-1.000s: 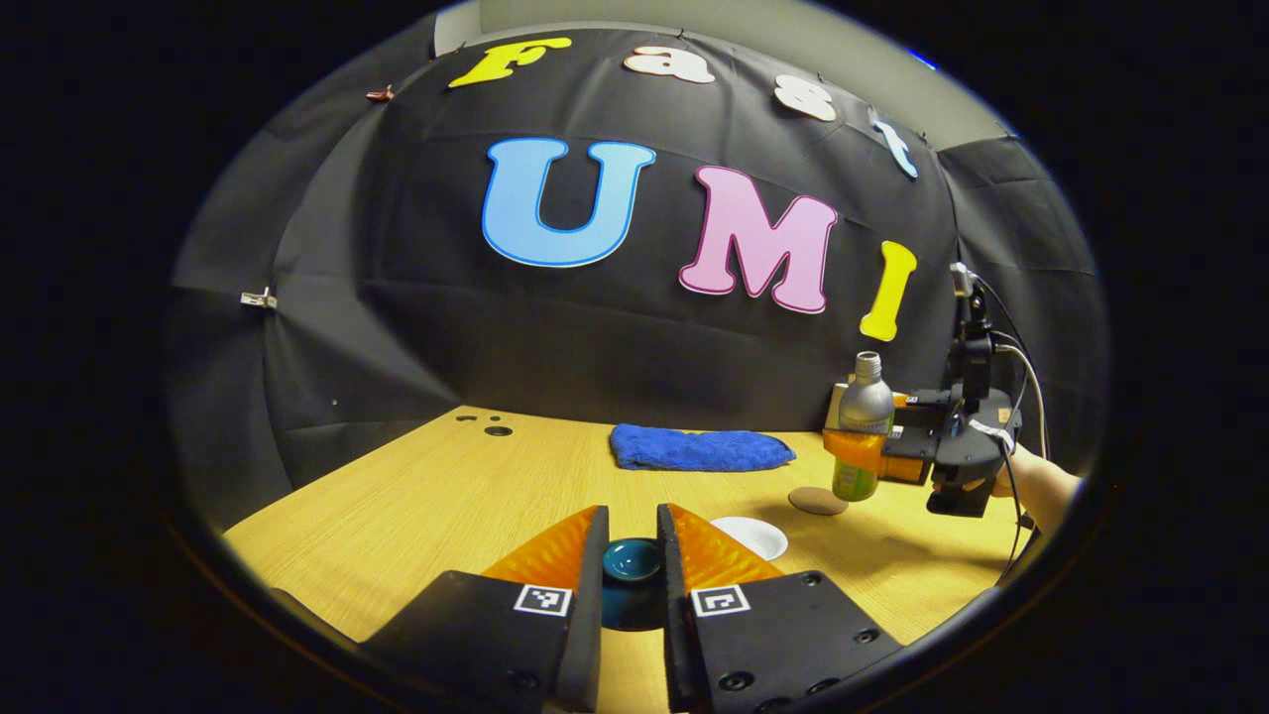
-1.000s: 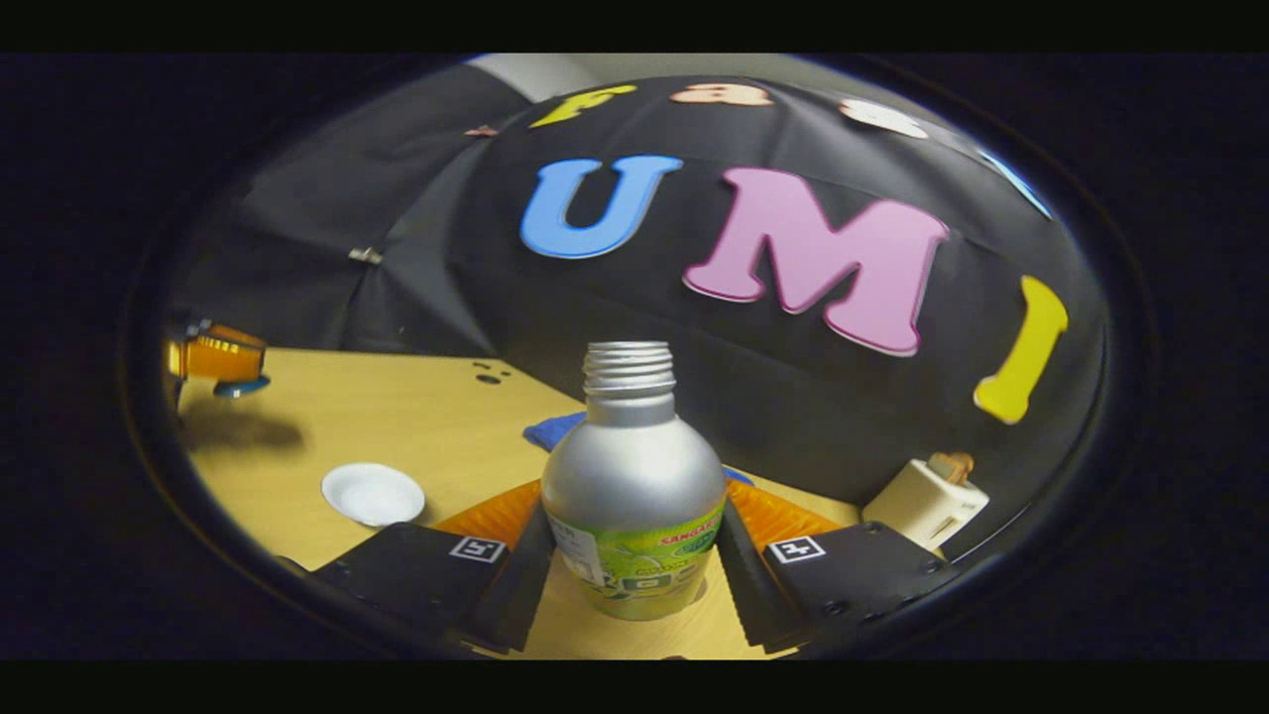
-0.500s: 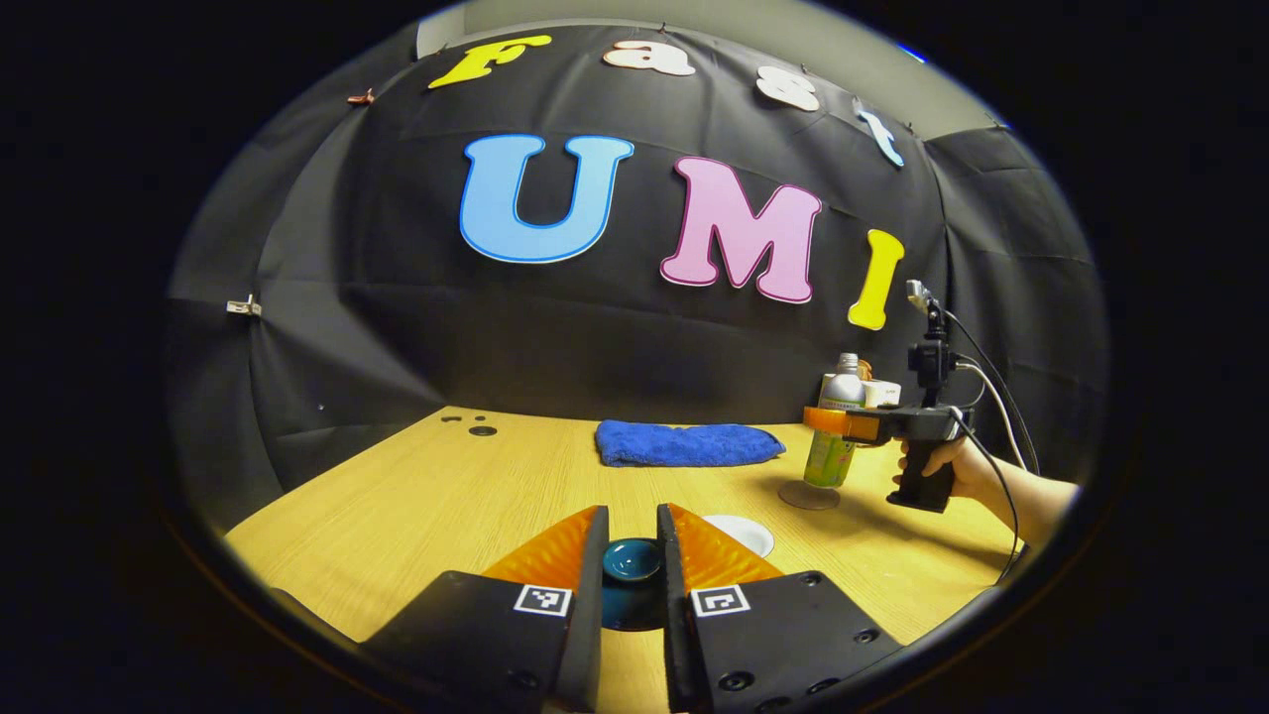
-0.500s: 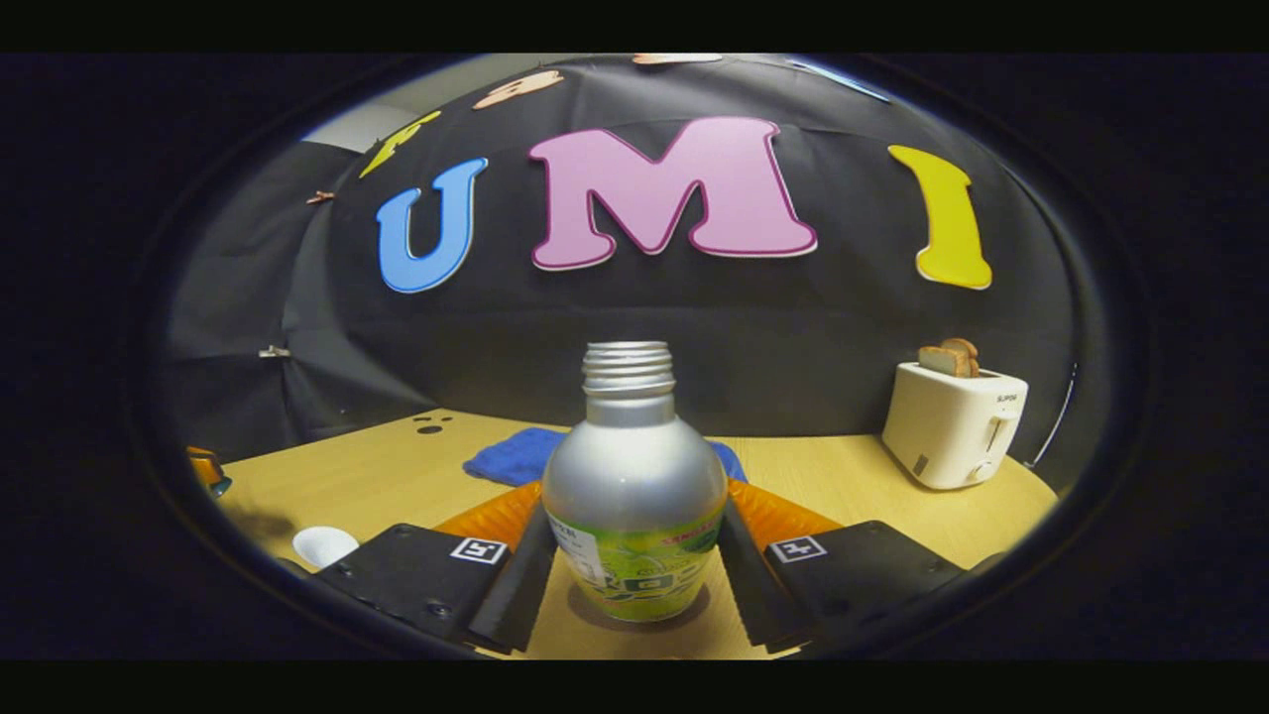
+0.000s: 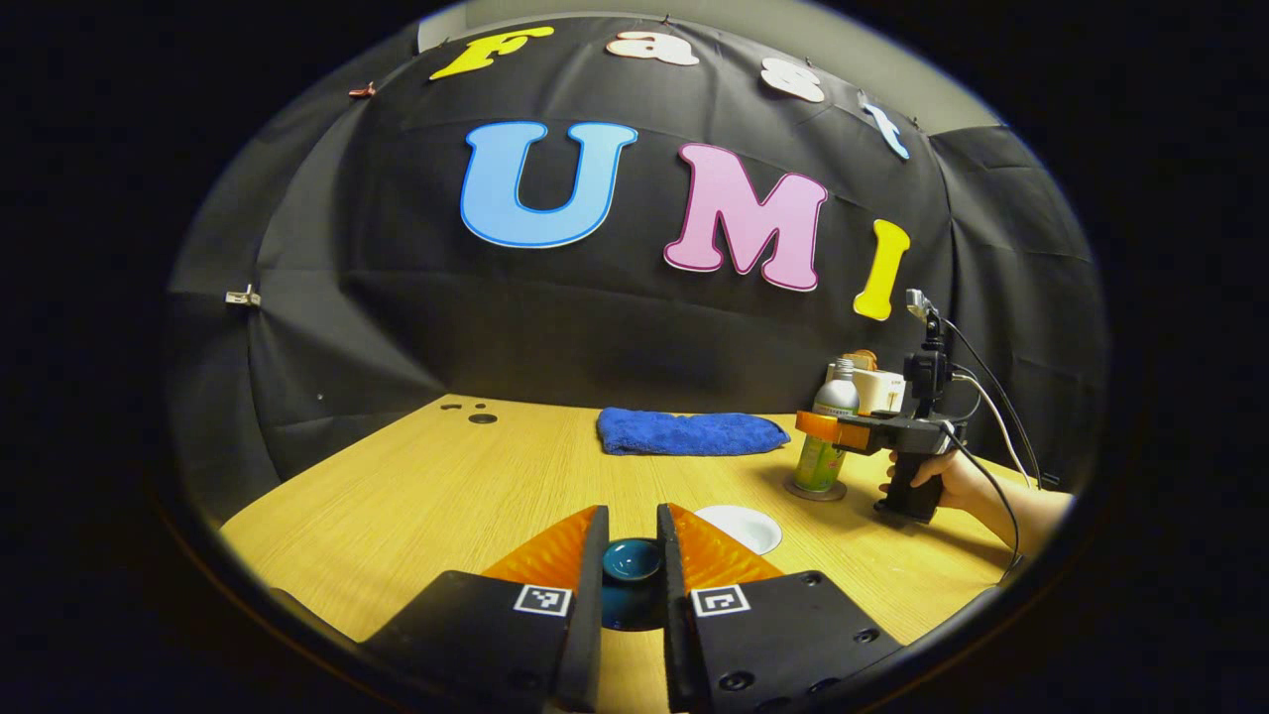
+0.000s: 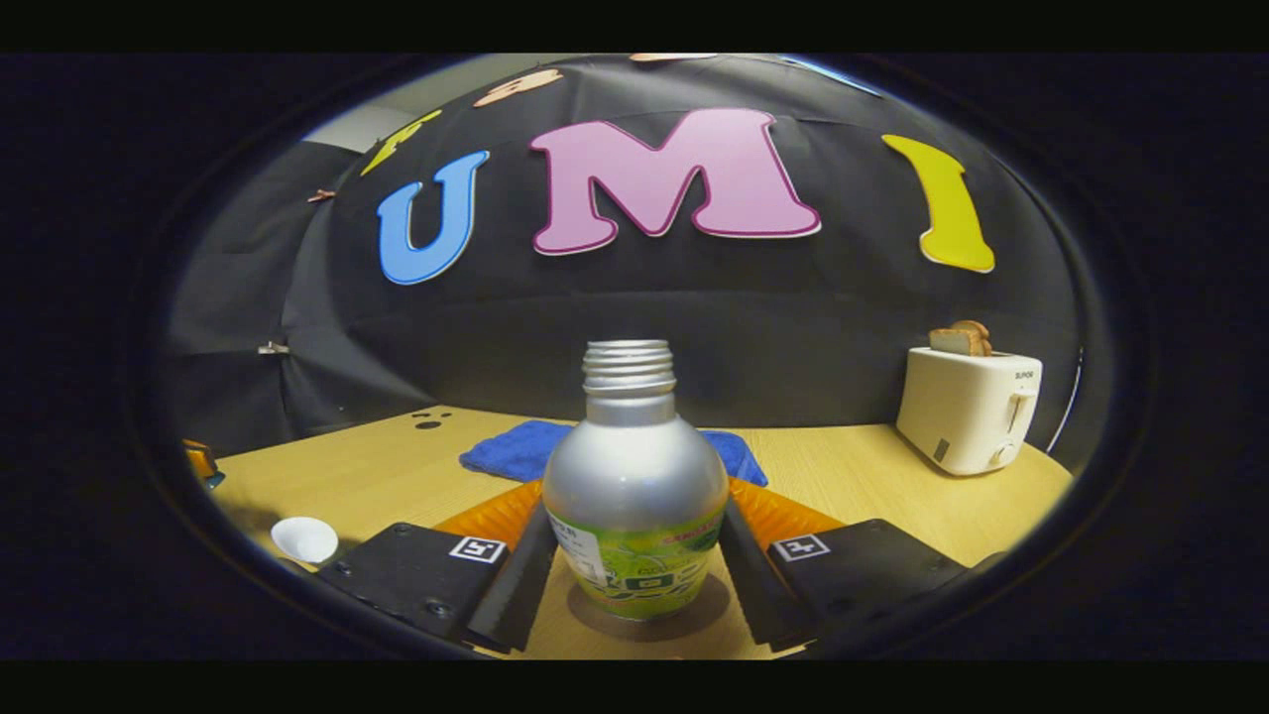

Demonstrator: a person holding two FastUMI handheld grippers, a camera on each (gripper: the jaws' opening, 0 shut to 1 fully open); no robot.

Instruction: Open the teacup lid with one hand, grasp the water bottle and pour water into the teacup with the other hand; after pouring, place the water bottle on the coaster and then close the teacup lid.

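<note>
The left gripper view shows, at its right edge, the right tool [image 5: 815,427] in a hand [image 5: 950,474], with the water bottle [image 5: 826,441] standing upright on the round coaster [image 5: 815,490]; the white teacup [image 5: 739,528] sits lower, nearer the centre, just beside the left tool's finger. At bottom centre the left tool [image 5: 631,555] holds the dark blue teacup lid [image 5: 631,561] between its narrow-set fingers, above the bench [image 5: 426,496].

The right gripper view shows a toaster [image 6: 969,407] at right, bread in its slot, and a blue cloth [image 6: 516,449] behind the bottle. There the right tool [image 6: 634,540] closes on the water bottle [image 6: 634,496], both fingers against its sides at bottom centre; the teacup [image 6: 304,538] lies at lower left.
</note>
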